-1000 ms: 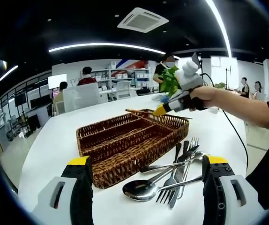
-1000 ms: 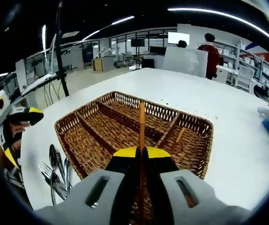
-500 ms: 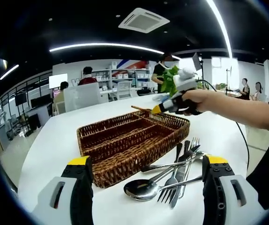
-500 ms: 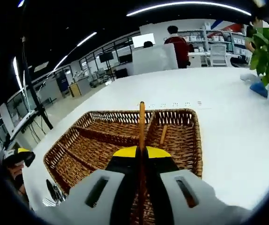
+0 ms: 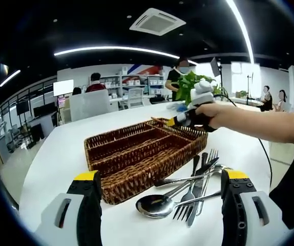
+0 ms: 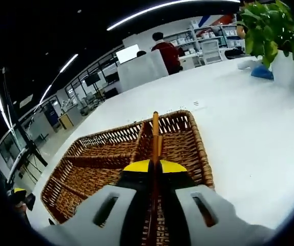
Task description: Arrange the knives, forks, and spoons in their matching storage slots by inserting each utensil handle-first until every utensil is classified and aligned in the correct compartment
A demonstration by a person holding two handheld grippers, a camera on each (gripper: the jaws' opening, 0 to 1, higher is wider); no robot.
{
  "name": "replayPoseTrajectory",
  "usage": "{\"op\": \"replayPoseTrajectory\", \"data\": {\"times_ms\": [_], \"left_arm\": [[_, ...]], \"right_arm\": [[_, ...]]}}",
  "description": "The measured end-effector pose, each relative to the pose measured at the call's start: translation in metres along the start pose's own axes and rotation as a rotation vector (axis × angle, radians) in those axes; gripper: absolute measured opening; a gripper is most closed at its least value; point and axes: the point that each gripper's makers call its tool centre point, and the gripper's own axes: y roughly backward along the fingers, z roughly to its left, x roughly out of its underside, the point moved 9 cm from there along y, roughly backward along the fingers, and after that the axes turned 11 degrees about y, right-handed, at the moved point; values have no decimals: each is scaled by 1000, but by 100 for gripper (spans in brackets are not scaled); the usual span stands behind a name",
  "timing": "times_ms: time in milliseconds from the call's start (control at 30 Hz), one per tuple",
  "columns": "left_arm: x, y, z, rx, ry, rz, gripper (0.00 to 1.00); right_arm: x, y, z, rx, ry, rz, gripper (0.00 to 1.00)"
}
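Left gripper point(image 5: 160, 205): jaws spread wide apart, nothing between them, low over the white table point(image 5: 60, 154).
Cutlery pile: just ahead of the left gripper, between its jaws and nearer the right-hand one; a spoon point(image 5: 154, 205) lies closest, bowl toward the gripper, with forks point(image 5: 188, 202) and a dark-handled knife point(image 5: 201, 177) crossed over one another beside it.
Wicker tray point(image 5: 142, 151): just beyond the pile, touching the table, divided into long compartments with a shorter one at the far end.
Right gripper point(image 5: 180, 119): held in a hand point(image 5: 211, 110) over the tray's far end; in its own view the jaws point(image 6: 154, 166) are pressed together on a thin wooden stick point(image 6: 155, 134), likely a chopstick.
Stick position: it runs straight out from the right gripper's tips, above the short end compartment; whether it touches the wicker I cannot tell.
Potted plant point(image 6: 275, 36): on the table beyond the right gripper, off to its right, well apart from the tray.
Background: people point(image 5: 95, 82) at desks and shelves far behind.
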Motion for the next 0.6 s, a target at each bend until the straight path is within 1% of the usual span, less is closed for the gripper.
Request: {"op": "replayPoseTrajectory", "data": {"times_ms": [33,67,133,200,233,300,333,467,533,600], "left_arm": [[0,0,0,0,1,-1,99],[0,0,0,2,1,-2,99],[0,-1,0,6,3,-4,99],[0,-1,-1,9,-1,0,99],[0,-1,-1,9,-2,0,99],[0,-1,-1,13,-1,-1,99],[0,-1,-1,14,-2,-2,99],[1,0,-1,14,-3,3,99],[2,0,-1,15,-5,4,99],[2,-1,-2,19,-2,4,99]], "right_arm": [[2,2,-1,25,-22,2,3],[2,2,-1,29,-28,2,3],[4,1,2,48,-14,10,3],[5,0,4,58,-23,24,3],[8,-2,5,58,-35,47,3],[10,-4,5,51,-38,59,3],[13,-3,4,78,-50,67,3],[13,-6,4,98,-30,91,4],[17,-6,6,86,-23,111,4],[16,-8,4,97,-19,114,4]]}}
